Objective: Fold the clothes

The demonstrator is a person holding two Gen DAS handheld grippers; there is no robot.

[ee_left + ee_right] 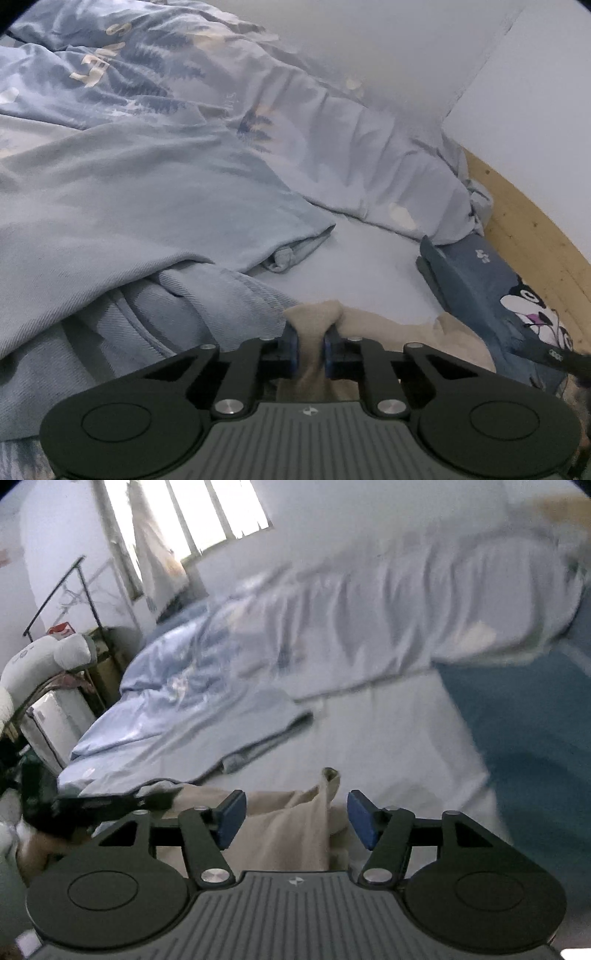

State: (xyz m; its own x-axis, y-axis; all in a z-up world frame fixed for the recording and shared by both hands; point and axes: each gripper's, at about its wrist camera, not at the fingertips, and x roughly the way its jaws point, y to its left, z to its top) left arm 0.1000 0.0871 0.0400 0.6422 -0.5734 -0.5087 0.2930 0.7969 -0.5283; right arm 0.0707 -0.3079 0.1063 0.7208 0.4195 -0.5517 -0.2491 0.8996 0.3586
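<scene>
Left wrist view first: at the far left a rumpled pale-blue duvet with a dark leaf print point(155, 85) is heaped over a light grey-blue twill garment point(122, 229), whose cuff lies on the bare pale-blue bedsheet point(362, 258). Lower centre, the left gripper point(309, 345) has its blue pads pinched together on a bunched ridge of the beige cloth garment point(399, 332), which lies on the sheet at the near edge of the bed. To the right sits a dark-blue folded garment with a cartoon dog print point(491, 288), and beyond it the pale wooden bed frame point(532, 236).

Right wrist view, blurred as though the camera is swinging: at the far left, a black metal clothes rail point(62, 587) stands under a bright window. In the middle the right gripper point(295, 818) stands with its blue pads apart, the beige cloth between them but untouched, one corner poking up just ahead.

My reading is that a fold of the beige piece is being set up. To do it well, the left pinch should hold firm as an anchor while the right takes that raised corner cleanly, a single layer only, then both draw the cloth taut and flat on the clear sheet before doubling it, away from the grey-blue cuff.
</scene>
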